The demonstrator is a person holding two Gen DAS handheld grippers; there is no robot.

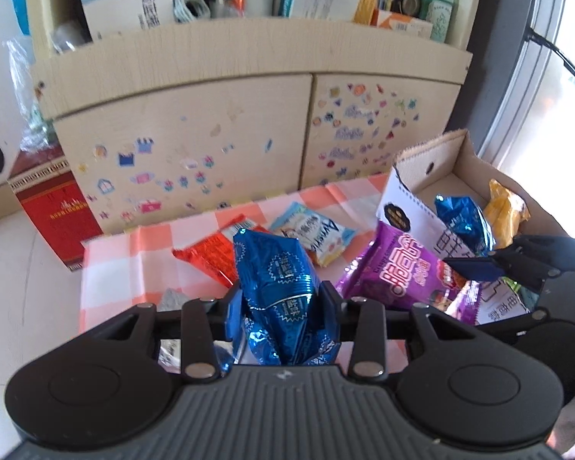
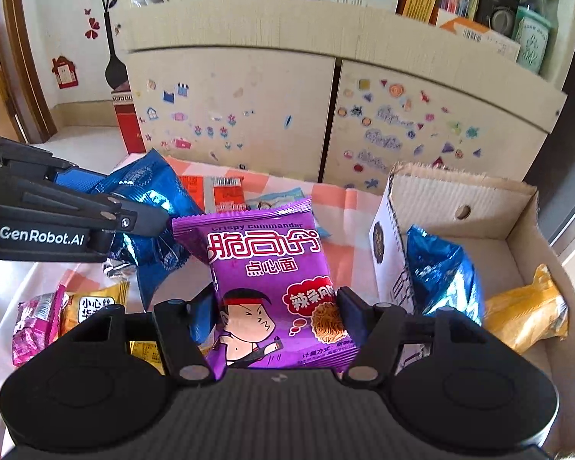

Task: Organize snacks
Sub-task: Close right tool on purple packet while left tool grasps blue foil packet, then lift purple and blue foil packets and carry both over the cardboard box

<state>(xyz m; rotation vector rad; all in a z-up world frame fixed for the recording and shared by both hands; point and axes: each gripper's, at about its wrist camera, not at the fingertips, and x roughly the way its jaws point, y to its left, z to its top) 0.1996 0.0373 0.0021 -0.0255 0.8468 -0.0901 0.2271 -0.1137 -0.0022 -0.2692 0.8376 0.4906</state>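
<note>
The left claw (image 1: 281,303) is pinching a crinkly blue foil snack packet (image 1: 278,291) between its jaws. The right claw (image 2: 276,306) is gripping a flat purple noodle-snack packet (image 2: 266,283). Just right of it, an open brown cardboard box (image 2: 525,226) is holding another blue foil packet (image 2: 442,272) and a yellow packet (image 2: 525,310).

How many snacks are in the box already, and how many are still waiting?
Done: two snacks sit in the cardboard box, a blue bag and a yellow bag. In hand: the left gripper holds a blue packet and the right gripper holds a purple packet. Left on the checked cloth: a red packet, a white one, a pink one and an orange one.
</note>
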